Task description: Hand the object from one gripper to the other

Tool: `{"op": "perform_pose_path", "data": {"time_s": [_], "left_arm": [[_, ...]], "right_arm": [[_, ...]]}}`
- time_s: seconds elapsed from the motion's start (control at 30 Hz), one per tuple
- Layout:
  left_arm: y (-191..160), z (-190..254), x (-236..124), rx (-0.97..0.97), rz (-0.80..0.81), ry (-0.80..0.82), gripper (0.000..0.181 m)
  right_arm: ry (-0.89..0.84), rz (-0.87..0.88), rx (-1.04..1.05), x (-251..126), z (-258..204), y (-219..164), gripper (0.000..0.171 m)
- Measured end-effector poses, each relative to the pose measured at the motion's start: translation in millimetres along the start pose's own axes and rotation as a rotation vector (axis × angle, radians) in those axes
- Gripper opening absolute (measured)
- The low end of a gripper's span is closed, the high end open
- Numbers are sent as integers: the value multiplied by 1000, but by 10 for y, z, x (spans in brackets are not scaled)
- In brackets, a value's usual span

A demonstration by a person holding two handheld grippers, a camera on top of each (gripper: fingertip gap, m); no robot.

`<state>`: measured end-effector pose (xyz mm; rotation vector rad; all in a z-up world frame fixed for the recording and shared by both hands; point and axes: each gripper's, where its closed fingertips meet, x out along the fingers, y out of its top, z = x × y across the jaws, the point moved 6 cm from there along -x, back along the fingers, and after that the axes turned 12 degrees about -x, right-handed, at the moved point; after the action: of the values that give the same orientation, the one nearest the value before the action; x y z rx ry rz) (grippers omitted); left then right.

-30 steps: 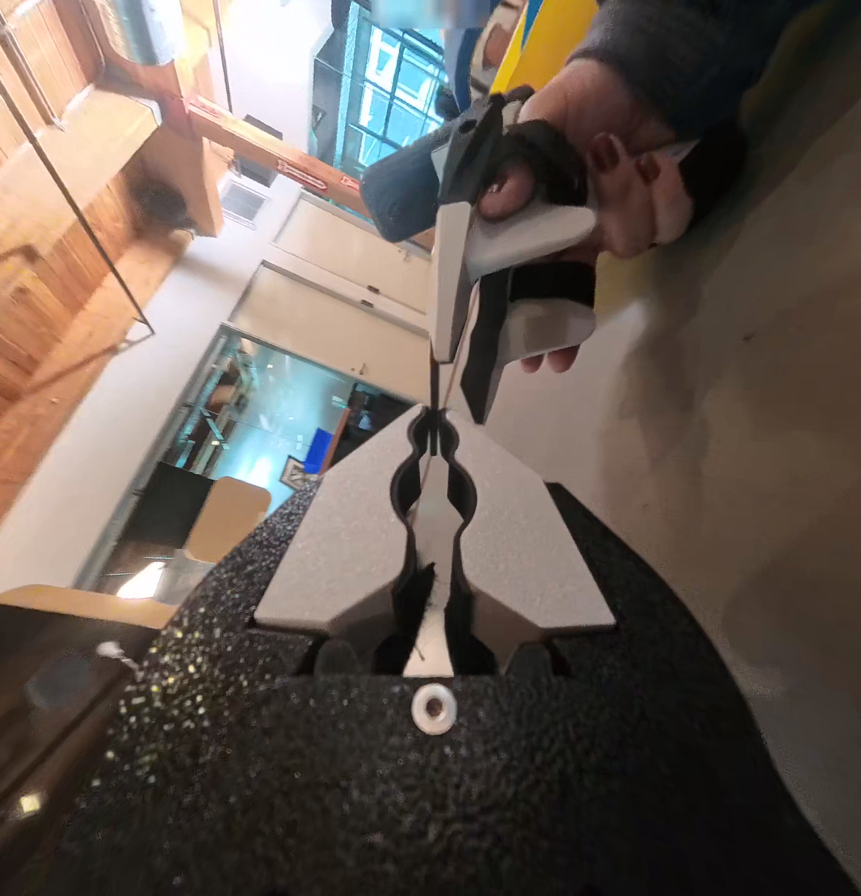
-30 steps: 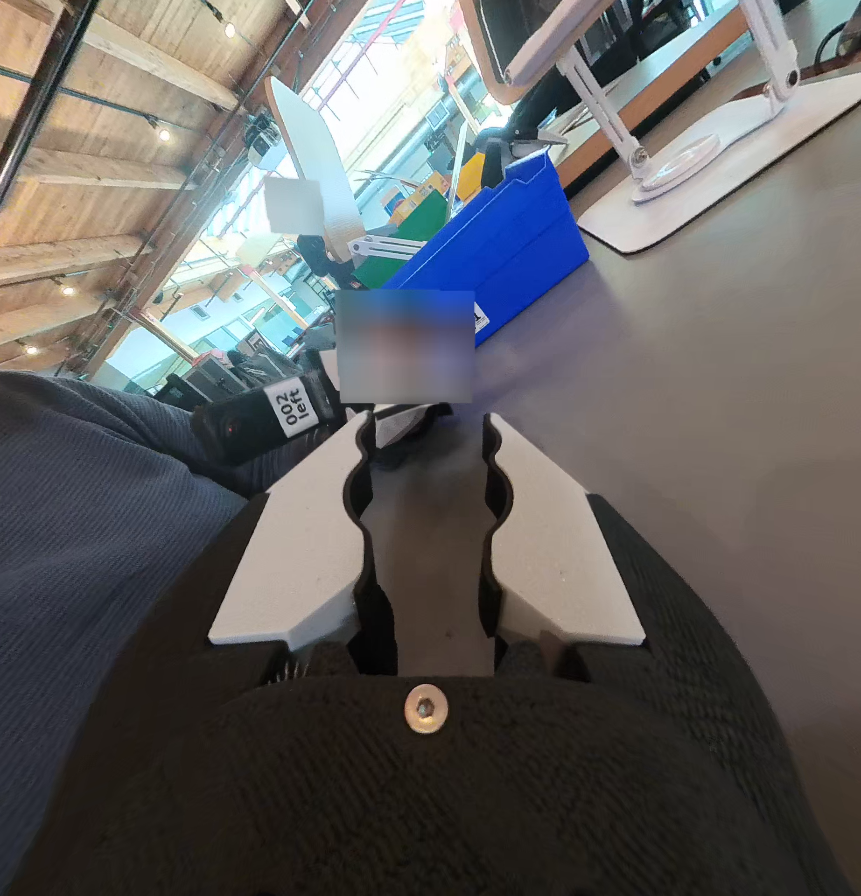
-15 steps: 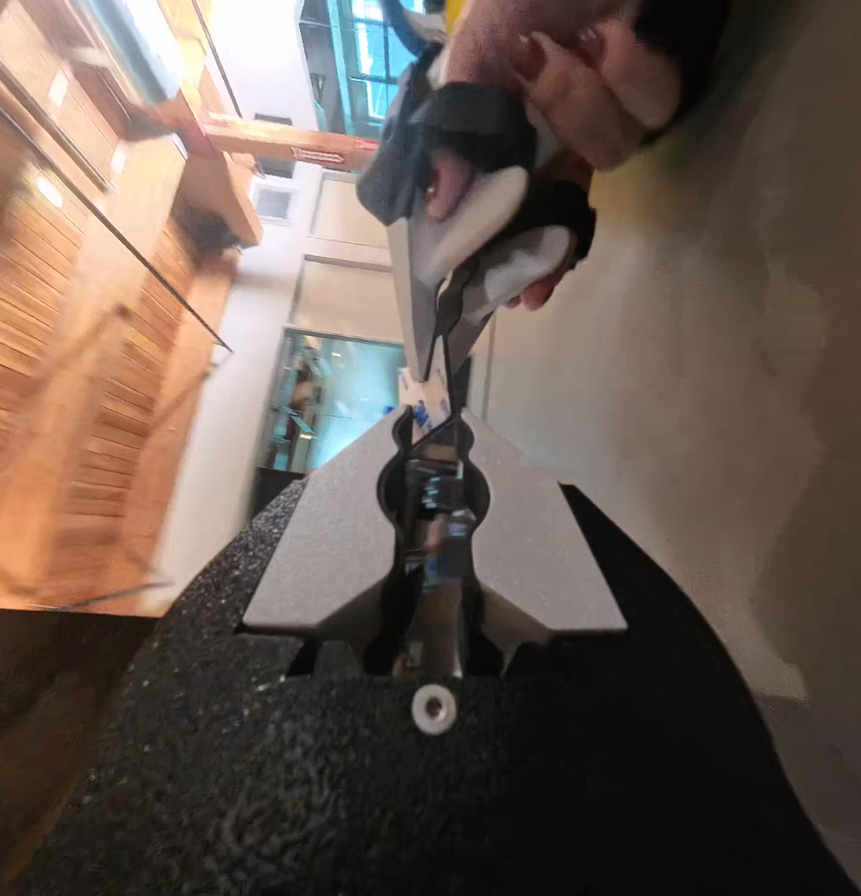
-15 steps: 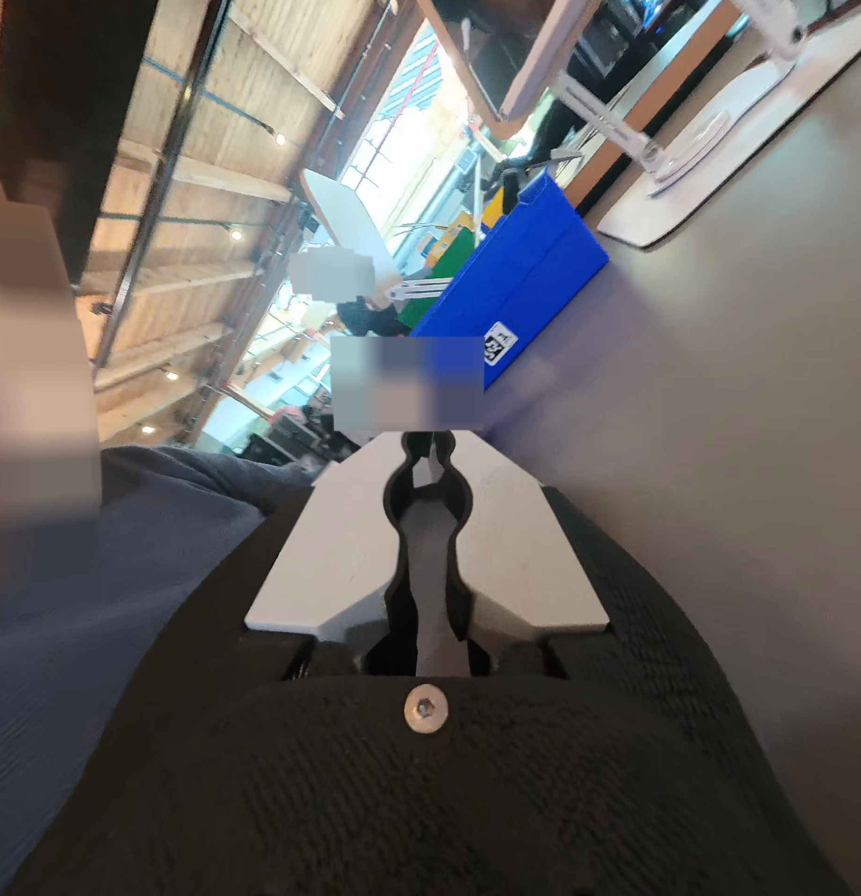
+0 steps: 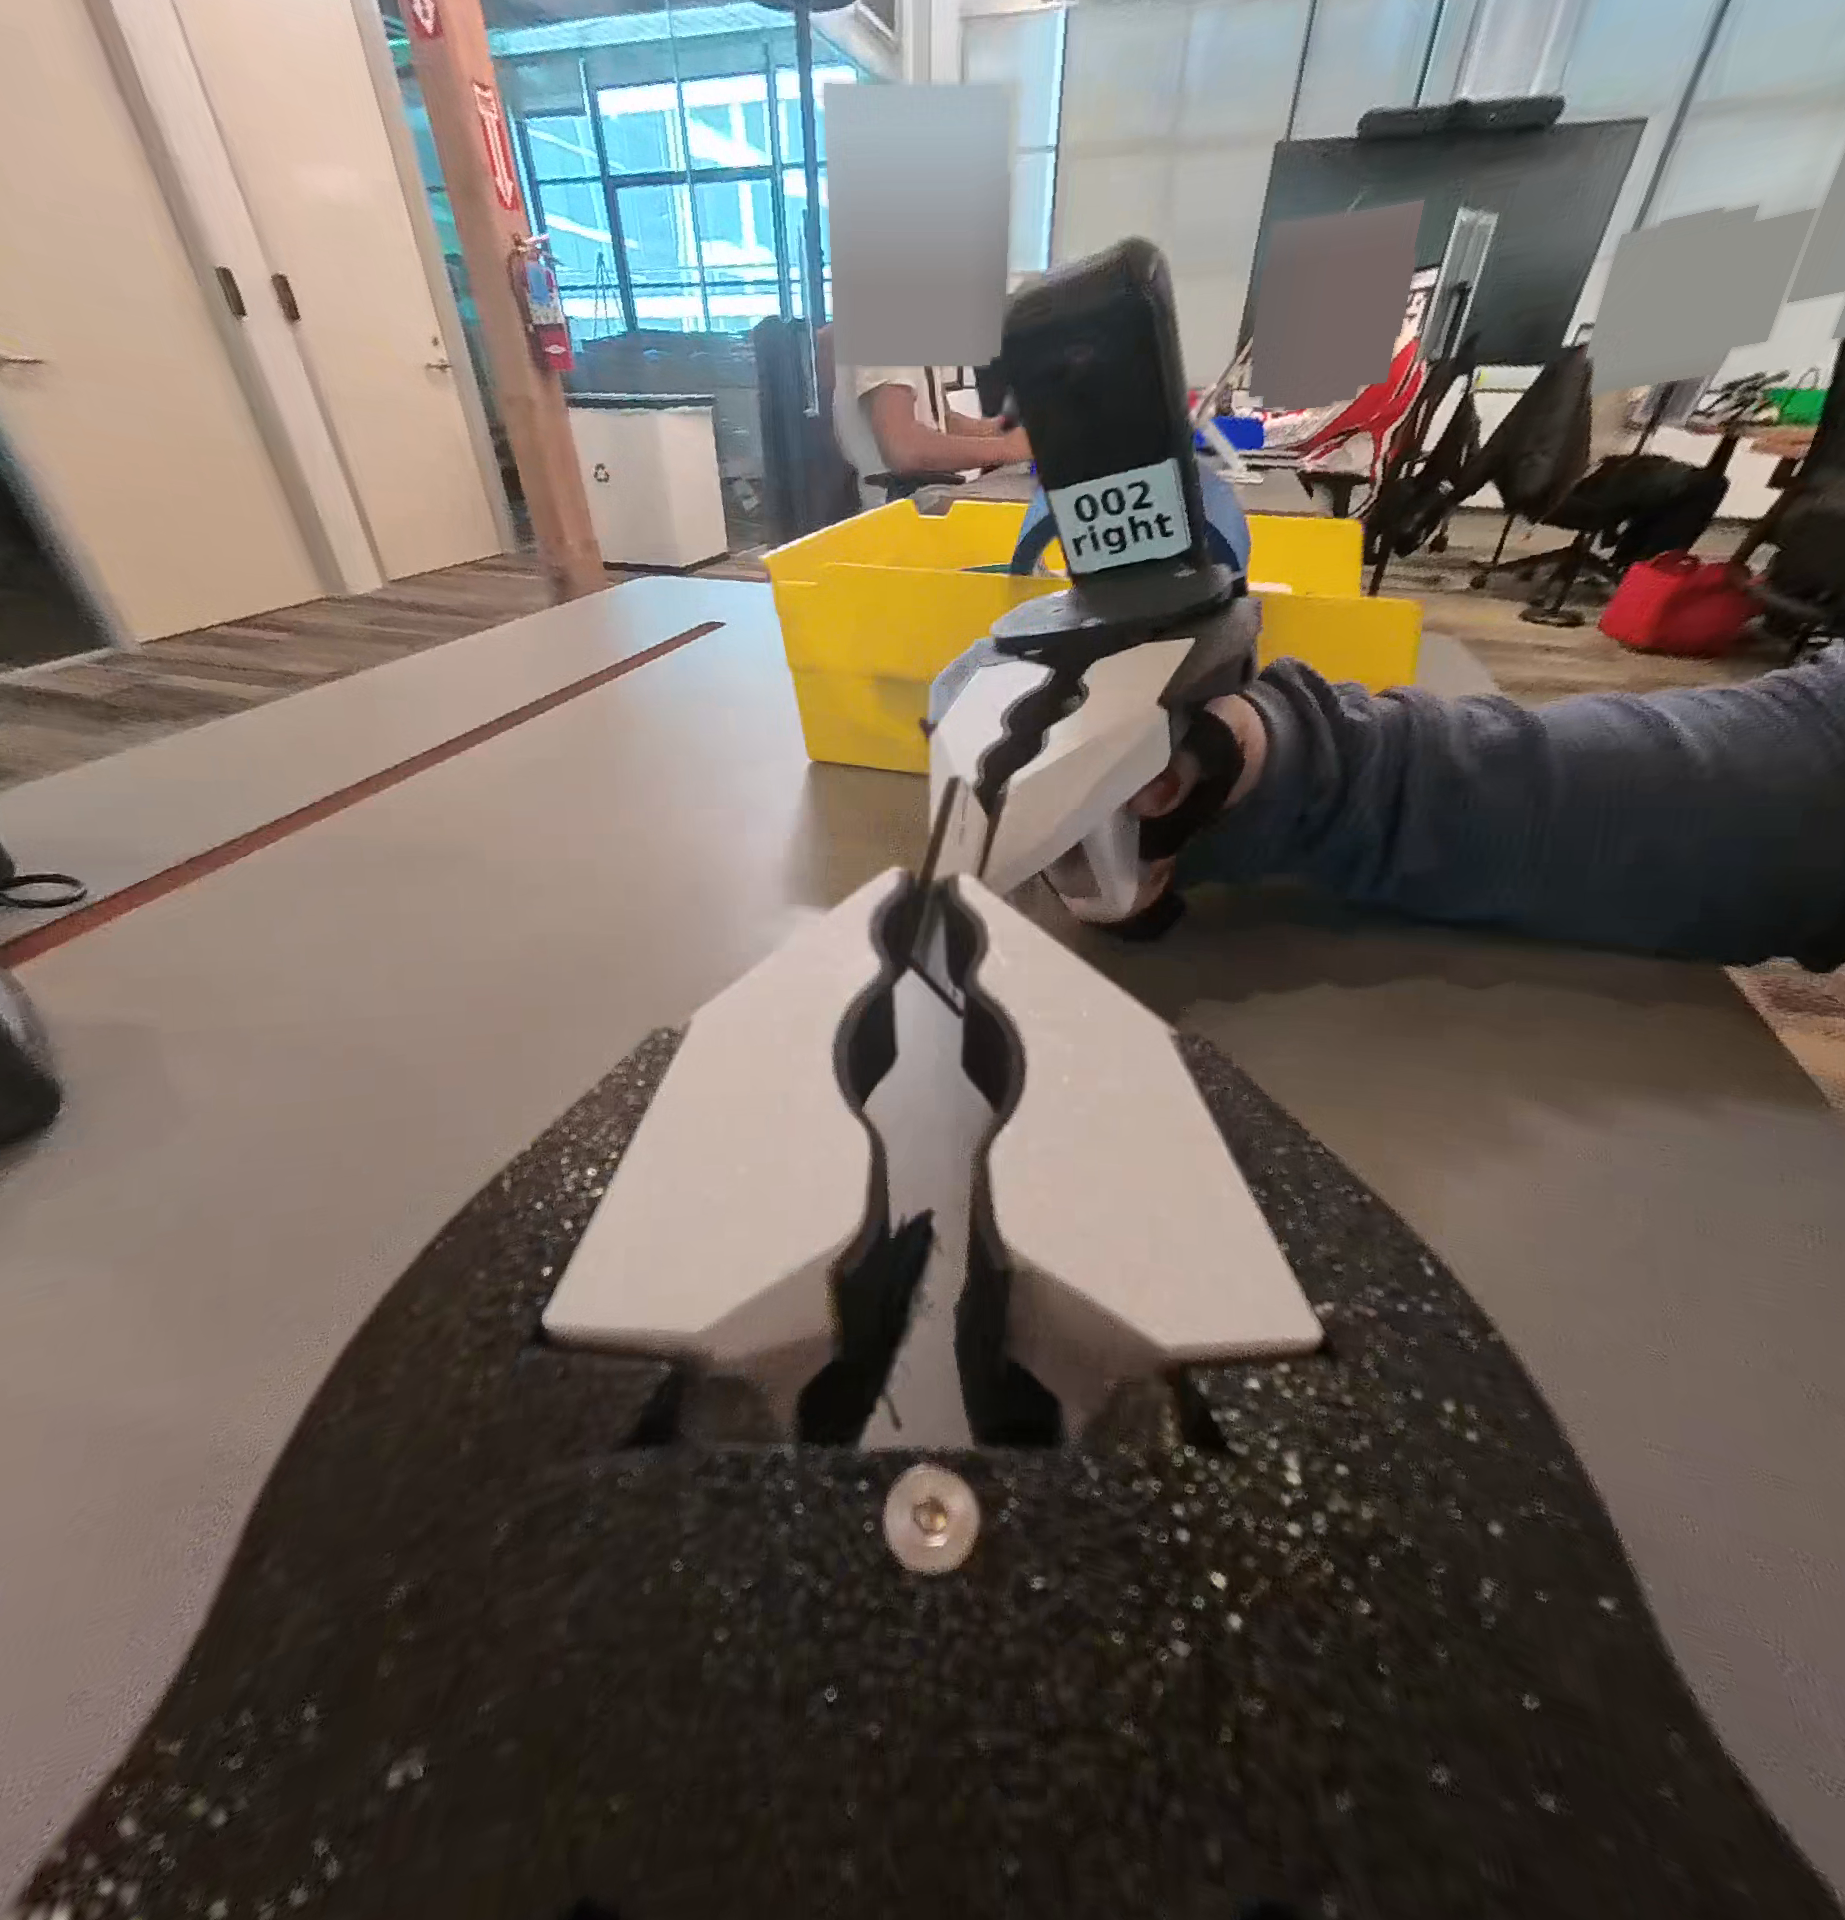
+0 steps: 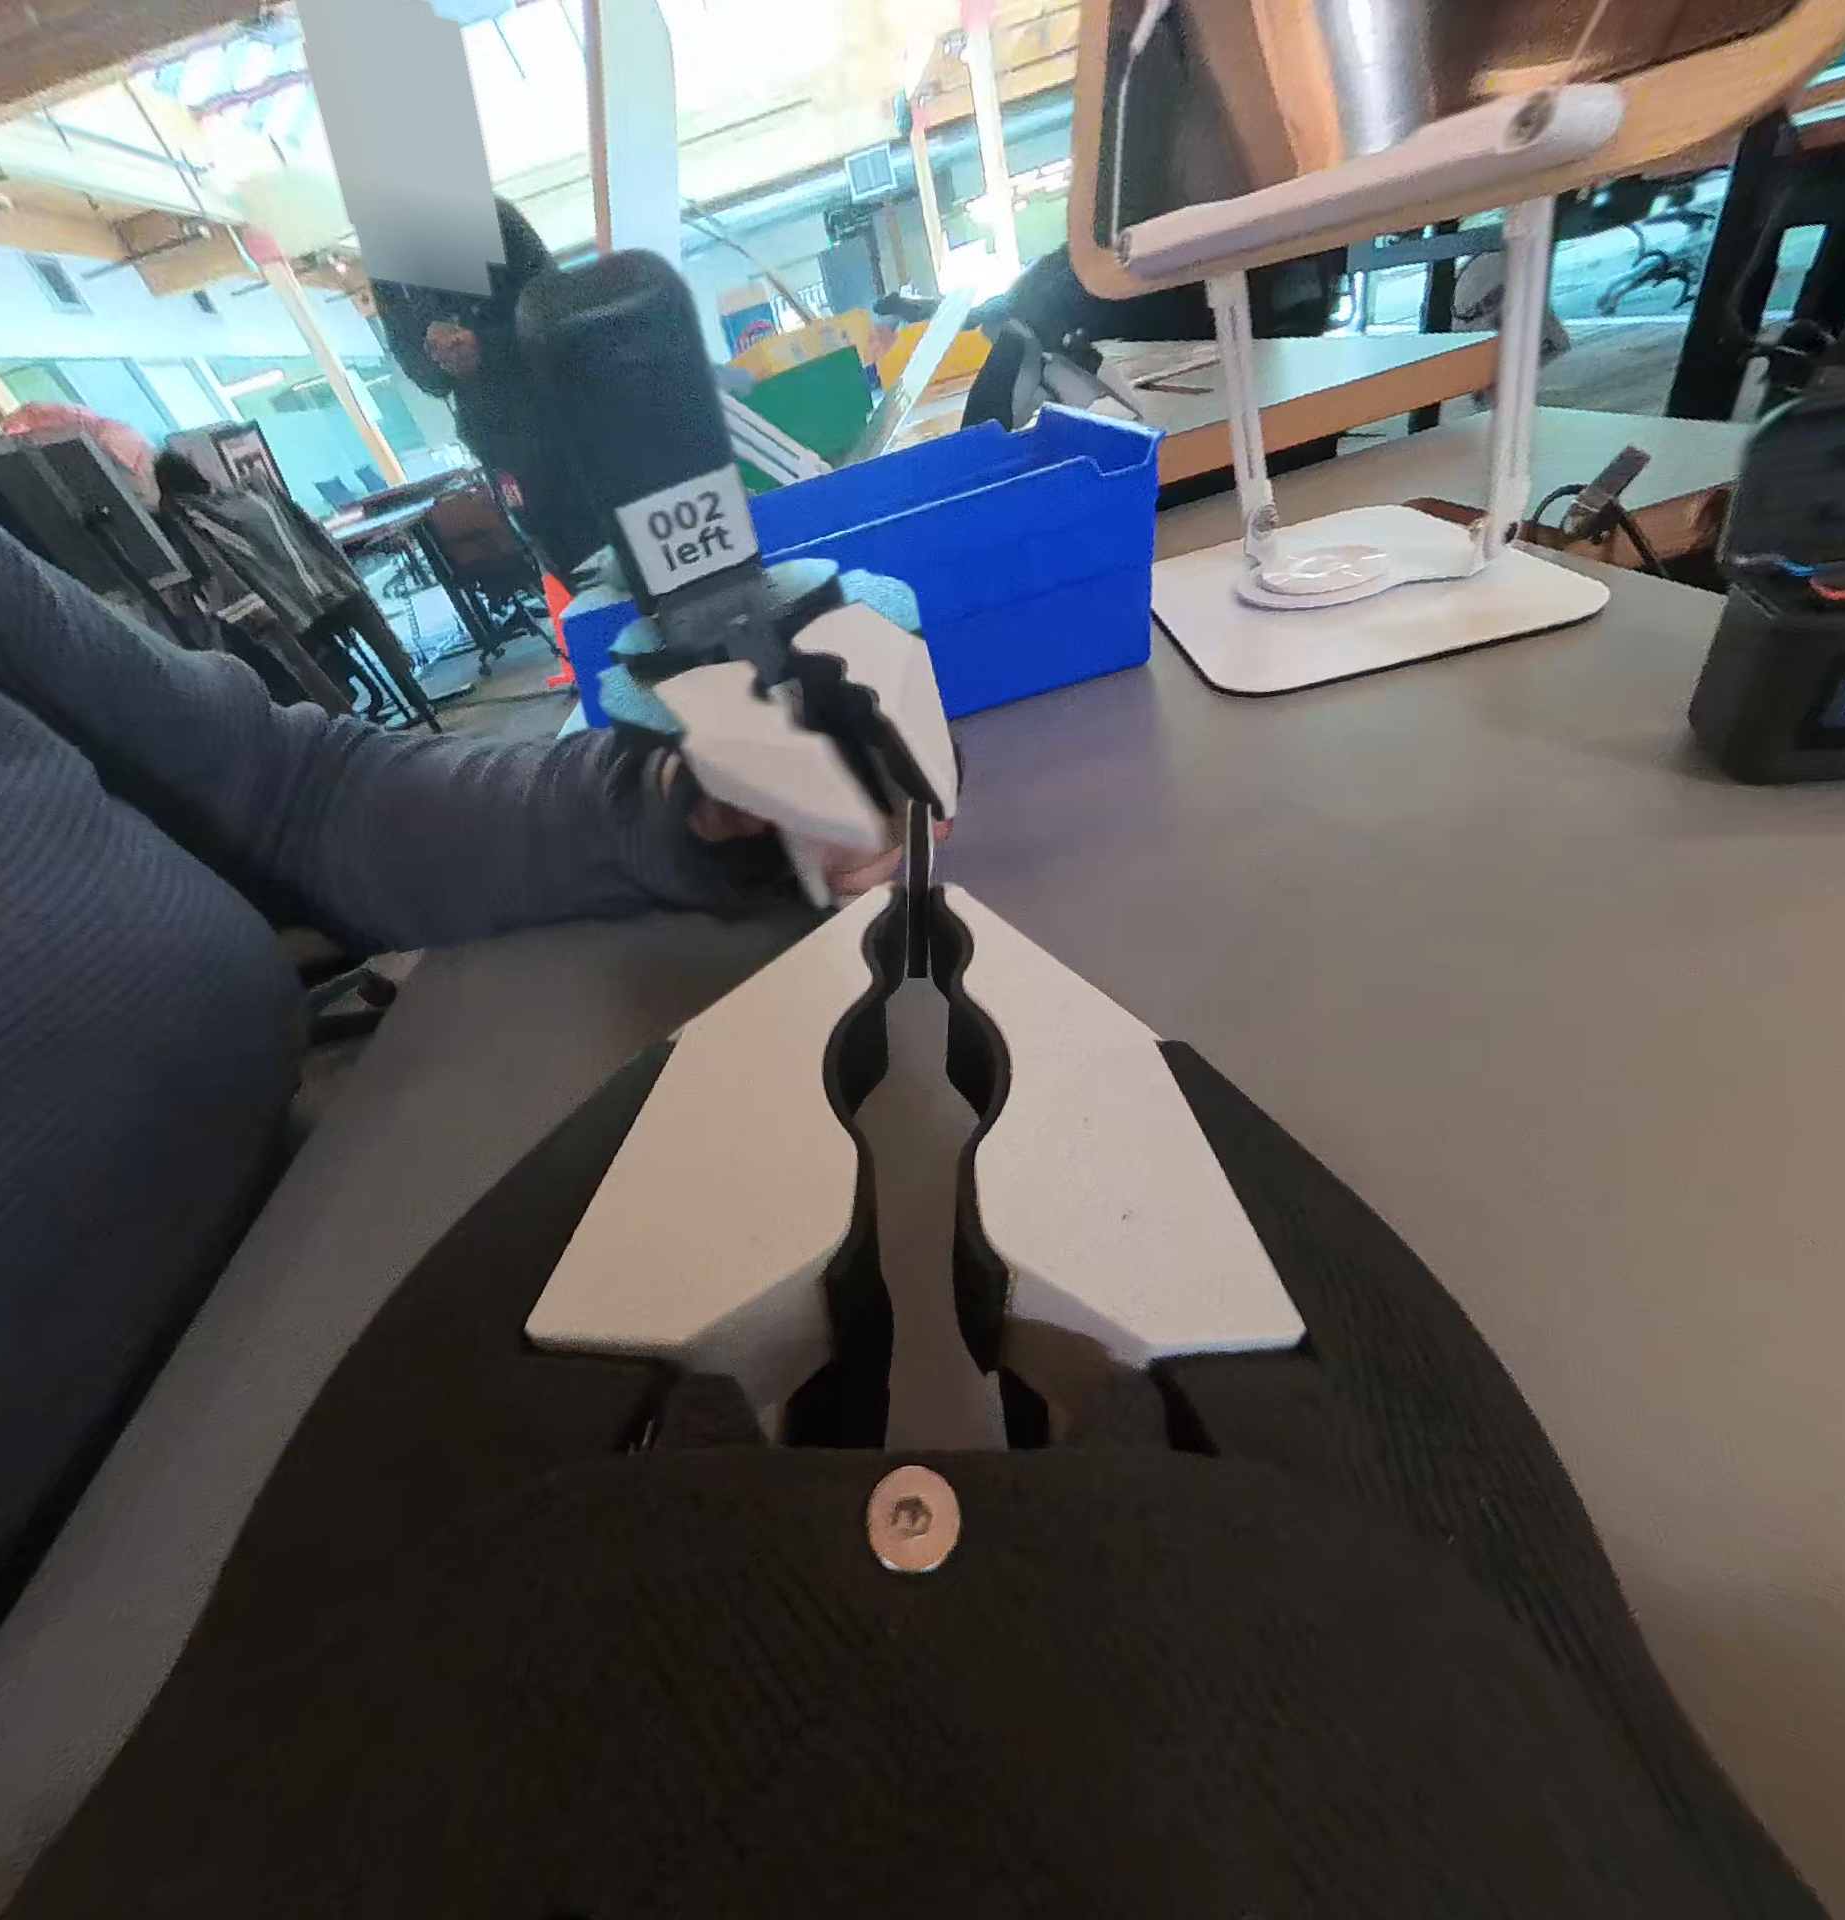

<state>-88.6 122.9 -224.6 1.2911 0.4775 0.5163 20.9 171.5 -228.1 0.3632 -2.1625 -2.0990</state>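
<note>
Both of your grippers have swung upright since a second ago, when both views lay tipped on their side. Your right gripper [image 6: 913,906], spread and empty back then, has now shut onto the object [image 6: 915,883].

In the left wrist view, your left gripper [image 5: 928,902] has its tips drawn in on the object [image 5: 942,862], a thin dark flat piece seen edge-on. It stands tilted, with its lower end between your left fingertips and its upper end running into the tips of the right gripper [image 5: 975,831]. The two tools meet nose to nose just above the table [image 5: 378,987], so the object is held from both ends, off the surface.

The right wrist view agrees: the object rises straight from your right tips into the closed left gripper [image 6: 913,810].

Each gripper's black camera carries a small white label [image 5: 1123,516] with dark print, and the one on the left [image 6: 689,532] is the same kind.

Behind the right gripper sits a yellow bin [image 5: 897,644]. Behind the left is a blue bin [image 6: 1001,582], with a white stand [image 6: 1385,613] to its right. At the right edge is a black device [image 6: 1791,675] with a small lit screen. Farther off, a wooden post bears a red sign [image 5: 497,135], and a white box [image 5: 643,483] shows a recycling mark.
</note>
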Motion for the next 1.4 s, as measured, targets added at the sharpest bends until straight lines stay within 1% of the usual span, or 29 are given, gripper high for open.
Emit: {"op": "perform_pose_path", "data": {"time_s": [0.07, 0.13, 0.2, 0.23, 0.27, 0.33, 0.43, 0.47, 0.5, 0.53, 0.6, 0.63, 0.67, 0.7, 0.73, 0.77, 0.83, 0.97, 1.0, 1.07, 1.17, 1.2, 1.27, 1.3, 1.4], "left_arm": [[59, 0, -26, -47, 48, -32, 1], [178, -9, -84, -112, 188, -41, 0], [270, -20, -154, -183, 312, -69, 0], [286, -36, -172, -213, 351, -72, 0], [289, -40, -180, -228, 373, -79, 0], [282, -32, -167, -242, 384, -88, 0], [259, 10, -123, -263, 378, -125, 0], [249, 20, -108, -278, 371, -142, 0], [244, 14, -104, -302, 372, -151, 0], [237, -11, -104, -346, 367, -157, 0], [213, -55, -102, -446, 350, -193, 0], [201, -83, -94, -496, 342, -196, 7], [189, -110, -84, -546, 328, -197, 28], [176, -127, -72, -591, 307, -209, 41], [160, -139, -58, -634, 282, -226, 52], [143, -151, -45, -680, 260, -239, 57], [114, -164, -24, -761, 239, -266, 60], [68, -156, 7, -870, 220, -360, 50], [63, -150, 12, -889, 215, -382, 49], [63, -122, 18, -912, 208, -426, 42], [47, -90, 44, -927, 179, -438, 34], [27, -89, 57, -924, 161, -422, 24], [6, -86, 68, -913, 143, -411, 15], [22, -72, 56, -906, 154, -432, 6], [33, -65, 44, -819, 151, -376, 2]], "right_arm": [[-12, 41, 34, 12, 9, 33, 2], [-35, 134, 123, 23, 49, 90, 9], [-25, 207, 215, 59, 63, 111, 27], [-13, 247, 252, 81, 59, 122, 30], [-3, 287, 280, 100, 50, 136, 28], [10, 334, 311, 130, 27, 159, 19], [18, 359, 316, 163, -15, 190, 20], [17, 368, 308, 164, -27, 203, 15], [12, 374, 290, 161, -38, 214, 5], [3, 369, 258, 157, -48, 219, 3], [-49, 328, 162, 150, -52, 225, 1], [-88, 304, 94, 143, -52, 228, 1], [-134, 277, 11, 132, -54, 233, 2], [-192, 241, -91, 119, -57, 238, 1], [-260, 195, -218, 107, -60, 240, 2], [-333, 140, -365, 97, -67, 238, 2], [-478, 19, -688, 87, -96, 233, 2], [-703, -227, -1268, 123, -163, 197, 1], [-739, -272, -1378, 132, -176, 190, 1], [-773, -342, -1531, 149, -196, 163, 1], [-798, -399, -1673, 160, -211, 141, 2], [-800, -412, -1711, 163, -218, 138, 1], [-801, -435, -1765, 169, -232, 129, 1], [-804, -441, -1780, 167, -234, 128, 2], [-804, -407, -1746, 156, -245, 147, 4]]}}
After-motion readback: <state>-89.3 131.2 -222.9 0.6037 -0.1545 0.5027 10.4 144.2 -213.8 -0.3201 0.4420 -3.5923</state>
